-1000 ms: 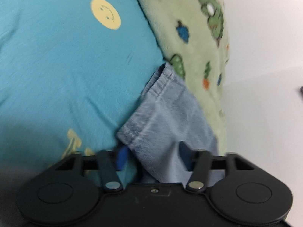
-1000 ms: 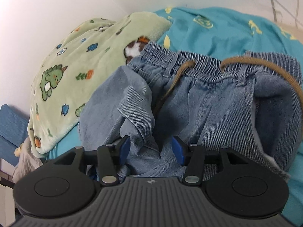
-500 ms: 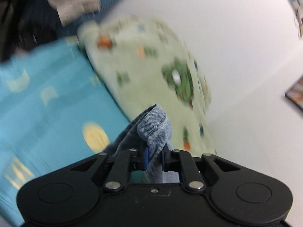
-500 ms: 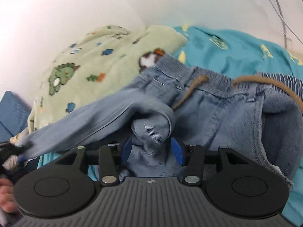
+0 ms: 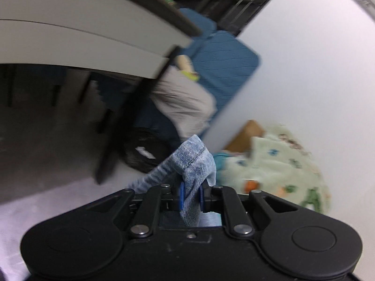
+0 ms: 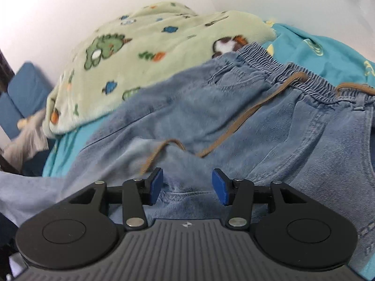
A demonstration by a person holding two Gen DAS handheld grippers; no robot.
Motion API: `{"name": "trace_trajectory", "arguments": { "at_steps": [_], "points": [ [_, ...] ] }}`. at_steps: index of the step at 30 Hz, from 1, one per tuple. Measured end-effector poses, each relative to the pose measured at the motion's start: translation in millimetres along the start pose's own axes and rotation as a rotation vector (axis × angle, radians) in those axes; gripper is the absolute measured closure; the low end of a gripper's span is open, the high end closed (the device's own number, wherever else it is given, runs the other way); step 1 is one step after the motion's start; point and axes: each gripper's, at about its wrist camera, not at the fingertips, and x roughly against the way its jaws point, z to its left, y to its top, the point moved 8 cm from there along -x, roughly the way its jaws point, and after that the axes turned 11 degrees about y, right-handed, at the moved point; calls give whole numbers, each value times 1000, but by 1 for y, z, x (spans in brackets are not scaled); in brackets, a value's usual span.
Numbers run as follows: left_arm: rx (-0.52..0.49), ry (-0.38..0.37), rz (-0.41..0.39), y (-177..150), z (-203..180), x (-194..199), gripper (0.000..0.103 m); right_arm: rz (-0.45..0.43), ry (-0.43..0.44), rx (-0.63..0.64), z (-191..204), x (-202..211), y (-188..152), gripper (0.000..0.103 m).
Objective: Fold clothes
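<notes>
Light blue denim trousers (image 6: pixel 234 107) with an elastic waistband and a brown drawstring (image 6: pixel 234 126) lie spread on a teal bedsheet (image 6: pixel 316 46). One trouser leg (image 6: pixel 35 192) stretches away to the lower left. In the left wrist view my left gripper (image 5: pixel 191 196) is shut on the hem of that leg (image 5: pixel 192 157), lifted off the bed and facing the room. My right gripper (image 6: pixel 187 185) hovers open just over the crotch area of the trousers, blue pads apart, with denim lying flat below them.
A pale green dinosaur blanket (image 6: pixel 140 42) is bunched against the white wall behind the trousers, also showing as the blanket (image 5: pixel 281 164) in the left wrist view. A blue cushion (image 5: pixel 222 70), a beige cloth (image 5: pixel 182 103) and a white desk (image 5: pixel 70 42) with dark legs stand beyond the bed's end.
My left gripper shut on the trouser hem, then swung up and away from the bed, pulling the leg out straight. The right gripper rolled slightly; the bunched fold between its pads flattened.
</notes>
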Motion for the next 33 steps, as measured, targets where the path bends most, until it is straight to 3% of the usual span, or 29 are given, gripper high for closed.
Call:
{"name": "trace_trajectory", "arguments": {
  "at_steps": [5,8,10,13,16,17,21,23,28,33],
  "points": [
    [27,155,63,-4,76,-39,92,24,-7,48,9,-8,-4,52],
    [70,246,165,-37,121,-72,92,28,-24,74,10,-11,-5,52],
    [119,269,227,-60,146,-88,91,38,-33,83,10,-14,-7,52],
    [228,244,293,-78,169,-94,87,46,-48,104,13,-17,-9,52],
    [232,204,318,-74,169,-80,80,44,-54,113,15,-17,-8,52],
    [219,187,327,-70,168,-73,78,42,-54,115,15,-17,-8,52],
    [284,65,372,-60,176,-25,55,27,-51,112,14,-12,-3,52],
    [320,31,403,-62,185,1,51,14,-48,105,14,-6,1,52],
    [394,42,482,-82,218,55,45,-21,-41,96,12,21,18,52],
    [453,53,574,-110,237,70,45,-27,-72,84,5,58,37,52]
  ]
}}
